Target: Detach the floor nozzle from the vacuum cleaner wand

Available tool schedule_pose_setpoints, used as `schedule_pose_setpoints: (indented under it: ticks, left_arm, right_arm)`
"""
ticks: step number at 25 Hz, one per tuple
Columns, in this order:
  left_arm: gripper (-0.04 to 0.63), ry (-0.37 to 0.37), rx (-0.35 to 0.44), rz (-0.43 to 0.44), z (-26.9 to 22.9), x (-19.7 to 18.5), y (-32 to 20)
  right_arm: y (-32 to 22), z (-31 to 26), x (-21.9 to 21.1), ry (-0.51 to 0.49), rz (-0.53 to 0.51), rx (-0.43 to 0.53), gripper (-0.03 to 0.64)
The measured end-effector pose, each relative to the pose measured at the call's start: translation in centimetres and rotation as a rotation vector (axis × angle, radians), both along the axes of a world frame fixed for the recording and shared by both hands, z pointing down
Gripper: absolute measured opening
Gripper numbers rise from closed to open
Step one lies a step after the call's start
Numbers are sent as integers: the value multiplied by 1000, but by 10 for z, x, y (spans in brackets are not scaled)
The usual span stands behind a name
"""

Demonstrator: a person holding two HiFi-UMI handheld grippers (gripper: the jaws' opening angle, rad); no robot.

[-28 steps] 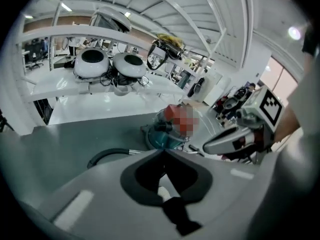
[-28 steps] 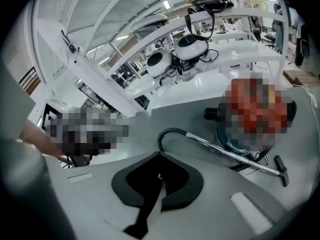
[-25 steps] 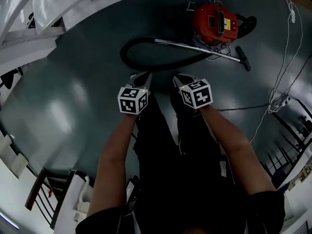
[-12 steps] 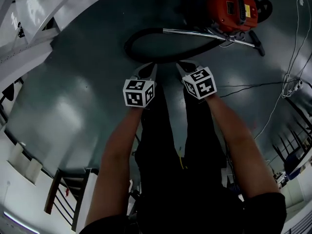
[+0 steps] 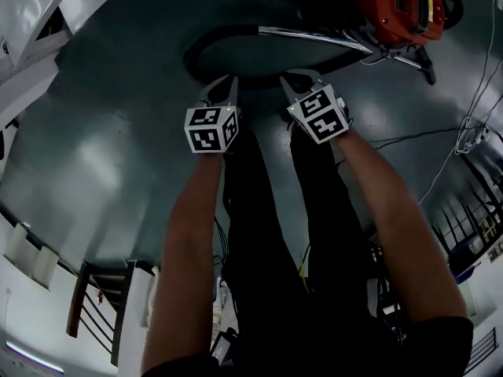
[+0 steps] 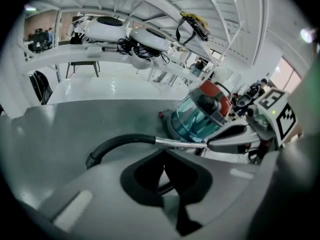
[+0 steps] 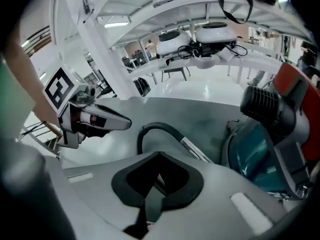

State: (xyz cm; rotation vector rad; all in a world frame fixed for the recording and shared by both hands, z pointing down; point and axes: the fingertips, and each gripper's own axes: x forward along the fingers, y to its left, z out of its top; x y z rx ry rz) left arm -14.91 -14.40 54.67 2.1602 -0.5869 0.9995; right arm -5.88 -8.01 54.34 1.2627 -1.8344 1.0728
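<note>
Nearest: the person's legs (image 5: 267,234) in dark trousers, standing on the dark grey floor (image 5: 102,140). Both bare forearms (image 5: 189,234) reach forward and down, side by side.

Left hand-held gripper (image 5: 226,82): jaws fully together, nothing between them. Its own view shows the two jaws meeting along a seam, with only floor and hose visible through the cut-out. Marker cube (image 5: 211,128) sits on top.

Right hand-held gripper (image 5: 295,76): same state, jaws closed on each other, empty. It's just beside the left one but not touching it. Both tips point down at the floor.

Just past the tips: black hose (image 5: 206,42), curled in a loop on the floor. Neither gripper touches it, as far as the views show.

The hose runs into the chrome wand (image 5: 314,38). The wand lies flat on the floor and runs right across the top of the head view, along the near side of the canister.

Red canister (image 5: 401,6) is at top right, partly cut by the frame edge. The gripper views show a clear teal dust bin (image 6: 192,121) on it.

Floor nozzle (image 5: 428,67): small black piece at the far right end of the wand, on the floor just beside the canister. It looks attached to the wand, but the joint is too small to make out. It's well apart from both grippers.

Further right: thin cables (image 5: 464,124) trail over the floor. A white structure (image 5: 47,22) runs along the upper left.
</note>
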Motion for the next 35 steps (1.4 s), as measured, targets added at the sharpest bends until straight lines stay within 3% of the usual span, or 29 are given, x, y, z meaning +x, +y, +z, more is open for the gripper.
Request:
schedule_pose_setpoints:
  ticks: [9, 13, 16, 18, 20, 24, 27, 29, 32, 35]
  left_arm:
    - [8, -10, -6, -217, 70, 1, -12]
    - [8, 3, 11, -247, 94, 9, -27]
    - [8, -56, 71, -234, 110, 4, -37]
    - [8, -113, 173, -149, 116, 5, -43]
    - [8, -120, 260, -22, 118, 14, -44]
    - [14, -113, 345, 111, 123, 24, -50]
    - [93, -135, 397, 179, 126, 25, -60]
    - [191, -136, 439, 281, 128, 29, -63]
    - [240, -127, 469, 448, 134, 40, -65]
    - [292, -121, 469, 529, 137, 49, -74]
  right_arm:
    - [-21, 66, 21, 107, -145, 26, 0]
    - [-32, 92, 26, 149, -220, 47, 21]
    - [-40, 110, 28, 183, -261, 63, 71]
    - [-45, 121, 28, 205, -298, 74, 91]
    - [-47, 130, 28, 211, -337, 70, 117]
    - [-54, 145, 29, 217, -387, 68, 143]
    - [-58, 155, 30, 225, -418, 65, 167]
    - [-62, 160, 29, 232, -446, 75, 180]
    - [-67, 166, 32, 237, -459, 84, 199]
    - [-69, 169, 37, 230, -422, 78, 198]
